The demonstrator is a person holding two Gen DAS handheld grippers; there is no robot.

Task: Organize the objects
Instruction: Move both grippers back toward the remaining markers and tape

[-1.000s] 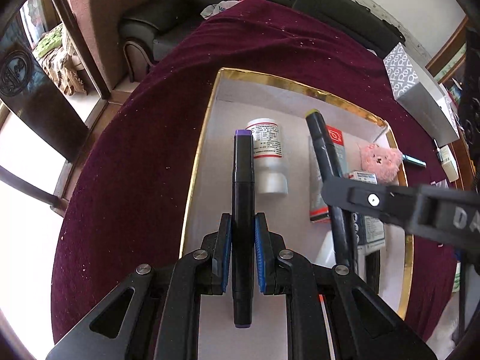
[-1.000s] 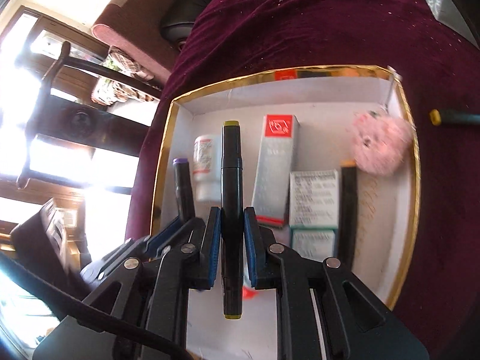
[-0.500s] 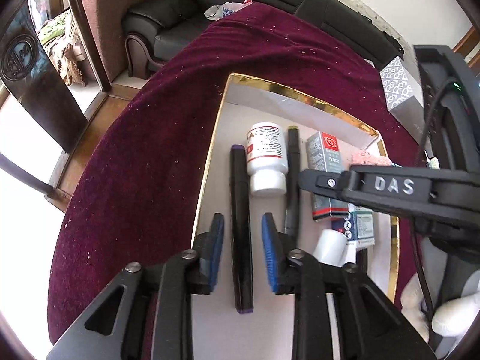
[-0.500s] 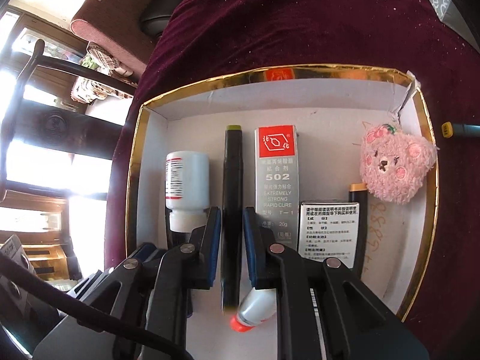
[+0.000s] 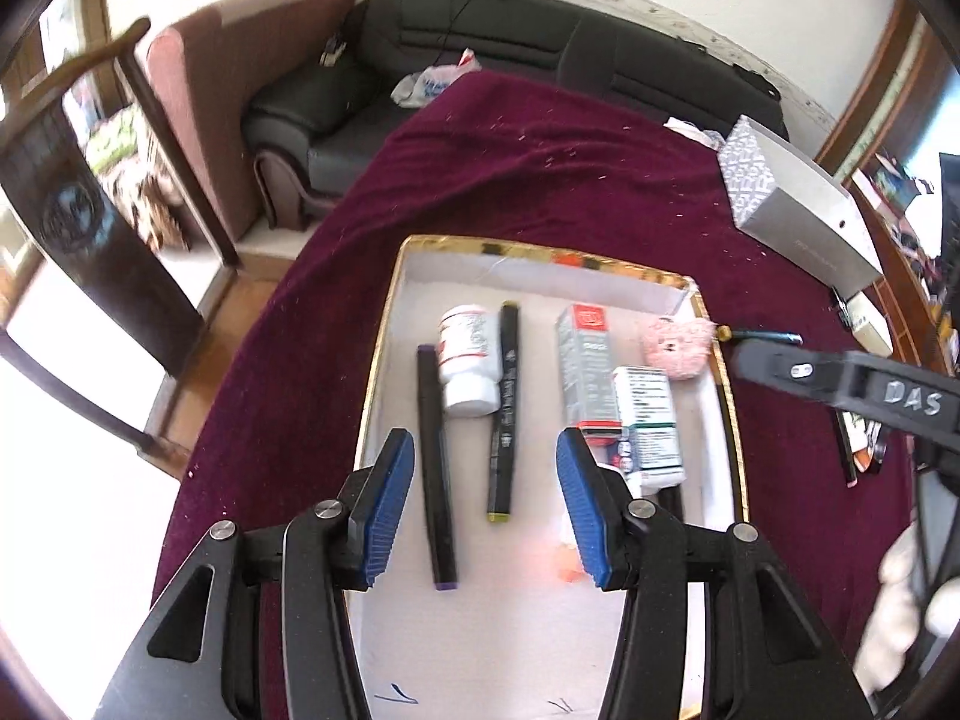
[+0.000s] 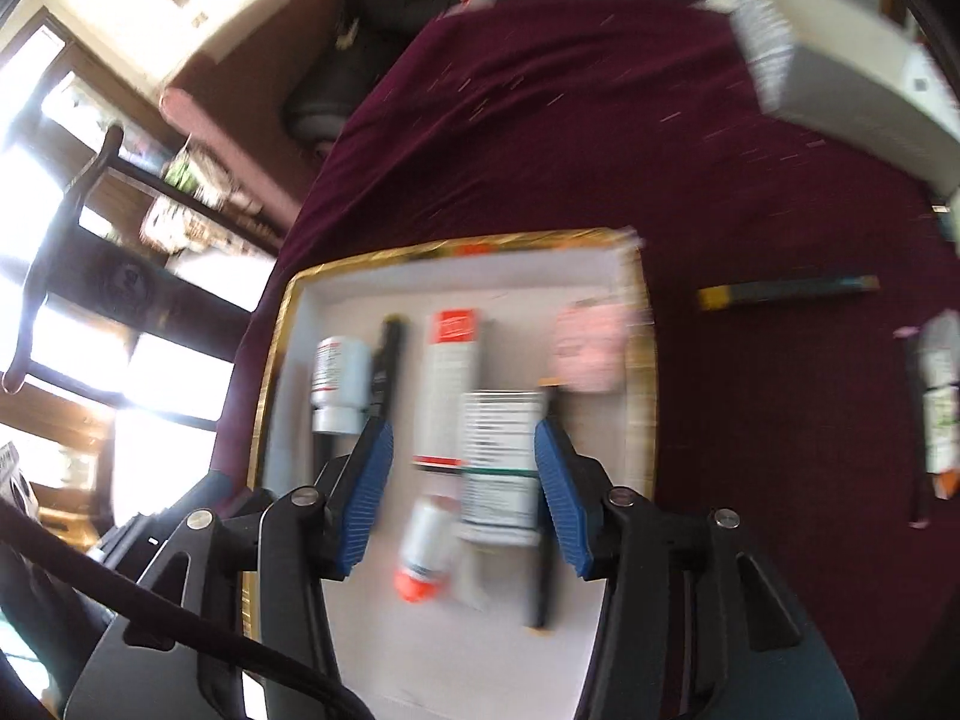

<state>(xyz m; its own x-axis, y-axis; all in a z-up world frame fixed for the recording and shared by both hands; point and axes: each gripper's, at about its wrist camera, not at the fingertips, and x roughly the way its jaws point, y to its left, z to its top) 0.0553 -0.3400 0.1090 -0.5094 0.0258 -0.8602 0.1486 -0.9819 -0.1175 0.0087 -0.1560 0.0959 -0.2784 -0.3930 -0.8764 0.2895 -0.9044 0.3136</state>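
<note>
A gold-rimmed white box [image 5: 384,348] lies on a maroon tablecloth. Inside it lie a purple-capped black marker [image 5: 435,468], a white bottle [image 5: 468,360], a yellow-green-capped black marker [image 5: 504,414], a grey 502 glue carton [image 5: 585,372], a white carton [image 5: 651,420] and a pink plush [image 5: 678,345]. My left gripper [image 5: 485,513] is open and empty above the box's near part. My right gripper [image 6: 462,495] is open and empty over the cartons [image 6: 498,456]; this view is blurred. The box rim [image 6: 270,372] also shows there.
A grey tissue box [image 5: 792,210] stands at the table's far right. A dark pen with a yellow end [image 5: 759,335] lies on the cloth right of the box [image 6: 786,291]. A small tube [image 6: 939,396] lies at the right. A black sofa [image 5: 540,48] is behind.
Both grippers have opened, let go of their markers in the box and pulled back and up. The purple-capped and yellow-green-capped markers now lie in the box beside the white bottle.
</note>
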